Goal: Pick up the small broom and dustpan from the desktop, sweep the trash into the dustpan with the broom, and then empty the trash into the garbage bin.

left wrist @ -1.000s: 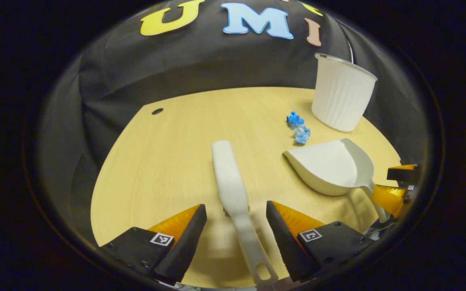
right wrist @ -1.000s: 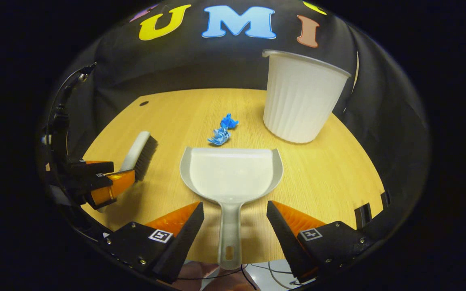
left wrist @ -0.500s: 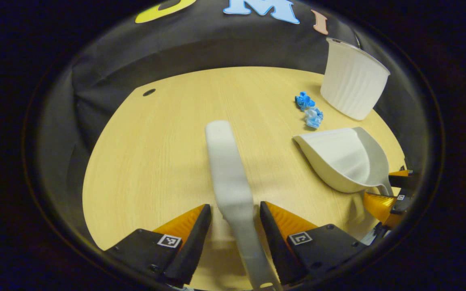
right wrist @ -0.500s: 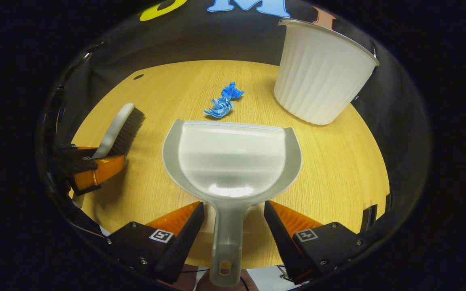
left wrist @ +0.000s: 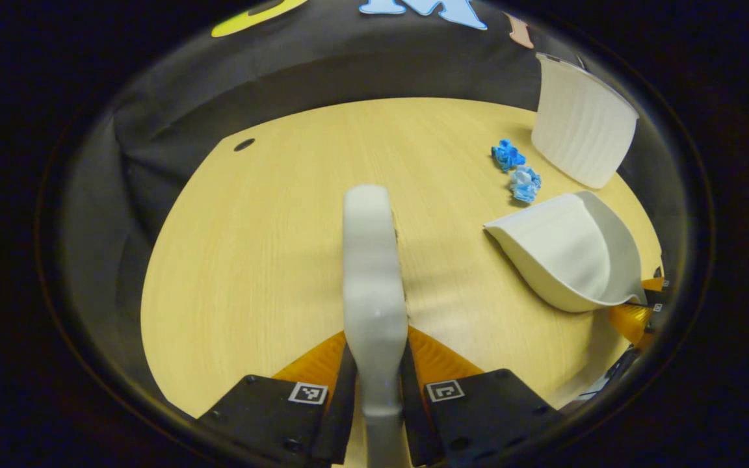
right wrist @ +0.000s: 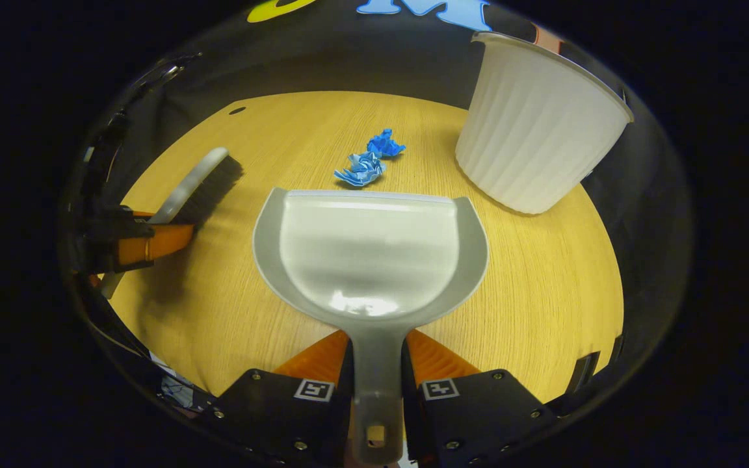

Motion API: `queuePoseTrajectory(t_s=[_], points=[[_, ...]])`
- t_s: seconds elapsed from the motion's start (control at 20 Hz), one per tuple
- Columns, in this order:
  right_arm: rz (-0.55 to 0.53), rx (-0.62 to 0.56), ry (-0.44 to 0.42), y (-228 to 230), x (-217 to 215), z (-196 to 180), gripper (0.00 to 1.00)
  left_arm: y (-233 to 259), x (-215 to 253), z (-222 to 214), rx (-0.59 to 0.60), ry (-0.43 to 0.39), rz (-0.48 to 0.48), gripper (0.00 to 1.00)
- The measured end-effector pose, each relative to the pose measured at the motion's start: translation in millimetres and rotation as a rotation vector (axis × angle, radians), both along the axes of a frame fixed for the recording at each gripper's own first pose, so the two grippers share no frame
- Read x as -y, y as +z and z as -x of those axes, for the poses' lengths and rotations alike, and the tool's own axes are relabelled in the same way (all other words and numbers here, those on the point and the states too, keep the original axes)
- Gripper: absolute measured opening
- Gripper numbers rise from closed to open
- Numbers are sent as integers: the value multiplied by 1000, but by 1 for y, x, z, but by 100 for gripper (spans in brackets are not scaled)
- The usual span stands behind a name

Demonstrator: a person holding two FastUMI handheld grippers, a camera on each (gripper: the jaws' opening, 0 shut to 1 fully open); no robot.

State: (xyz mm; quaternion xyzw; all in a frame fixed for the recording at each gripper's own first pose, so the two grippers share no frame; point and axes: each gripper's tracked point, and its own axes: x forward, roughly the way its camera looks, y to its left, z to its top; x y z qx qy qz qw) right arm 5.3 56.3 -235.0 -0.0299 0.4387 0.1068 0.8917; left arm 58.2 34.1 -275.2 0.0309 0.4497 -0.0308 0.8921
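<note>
The dustpan [right wrist: 370, 250] looks like smooth, glossy plastic, the broom [left wrist: 370, 273] matt plastic, the bin [right wrist: 537, 140] ribbed matt plastic, the trash [right wrist: 369, 161] crumpled paper, the desktop [right wrist: 543, 286] fine-grained wood.

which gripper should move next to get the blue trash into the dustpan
Likely left: the left gripper is shut on the broom, while the right gripper holds the dustpan with its lip by the blue trash.

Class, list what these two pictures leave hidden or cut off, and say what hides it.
- Bin inside: right gripper view, hidden by its own wall.
- Broom bristles: left gripper view, hidden under the broom's back.
- Dustpan handle end: right gripper view, cut off at the bottom edge.
- Blue trash: too small to identify.
</note>
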Motion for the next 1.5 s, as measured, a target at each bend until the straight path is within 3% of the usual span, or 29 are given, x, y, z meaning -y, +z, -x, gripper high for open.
queuePoseTrajectory(t_s=[0.25,0.35,0.55,1.05,1.5], points=[[-7,12,81,-1,14,-3,31,8,6,-13,-21,-11,16,40],[-11,16,109,-3,23,-4,31,8,14,-26,-31,-25,21,34],[-2,21,151,-2,39,-9,31,18,27,-62,-20,-89,6,34],[17,7,203,1,56,-29,31,30,82,-153,20,-376,-37,36],[32,-19,240,5,59,-43,31,28,129,-186,-1,-666,-77,36]])
